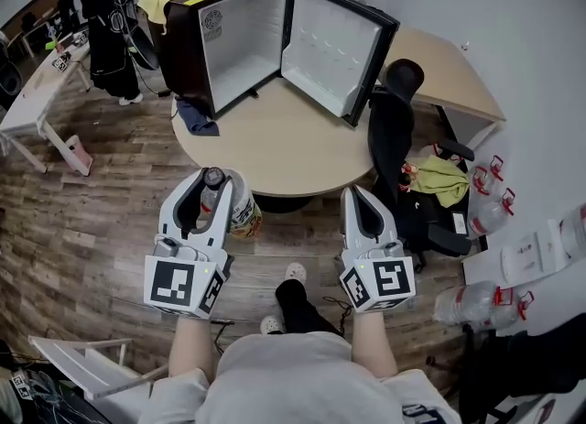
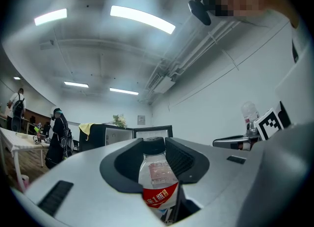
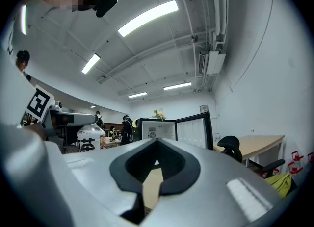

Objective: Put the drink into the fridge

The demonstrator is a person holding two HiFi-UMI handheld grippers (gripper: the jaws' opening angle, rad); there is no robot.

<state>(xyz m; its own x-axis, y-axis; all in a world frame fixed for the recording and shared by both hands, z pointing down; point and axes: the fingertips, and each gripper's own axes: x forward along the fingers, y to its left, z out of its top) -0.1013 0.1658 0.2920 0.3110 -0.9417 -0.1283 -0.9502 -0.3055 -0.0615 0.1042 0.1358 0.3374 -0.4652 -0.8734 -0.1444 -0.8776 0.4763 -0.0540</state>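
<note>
Left gripper (image 1: 212, 179) clamped on the drink bottle (image 2: 158, 174), which lies along its jaws with the cap toward the tips. Right gripper (image 3: 157, 140) empty, jaws together. Open fridge (image 1: 183, 42) well ahead of both. Bottle probably weighty if full; thin plastic, slick label, so the stiffer shoulder is the better hold

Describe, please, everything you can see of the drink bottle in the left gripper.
The bottle is clear plastic with a dark cap and a red-and-white printed label. It sits clamped between the jaws of the left gripper, cap toward their tips, held over the wooden floor short of the round table. Nothing else touches it.
</note>
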